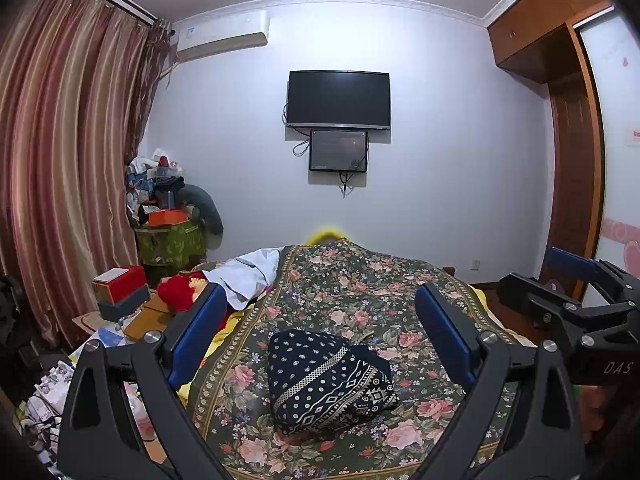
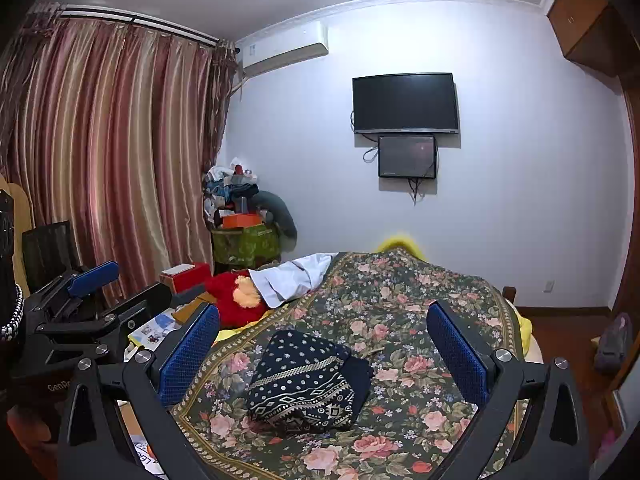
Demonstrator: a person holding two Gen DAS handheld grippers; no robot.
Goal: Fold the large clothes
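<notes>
A bedroom: on the bed's floral cover (image 1: 360, 288) lies the folded garment (image 1: 328, 380), free of both tools. Left tool (image 1: 324, 328) and right tool (image 2: 324, 344) hover spread wide, holding nothing.

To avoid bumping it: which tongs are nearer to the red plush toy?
Left. The left tongs hang just right of the red plush toy; the right tongs are further right, over the bedspread.
</notes>
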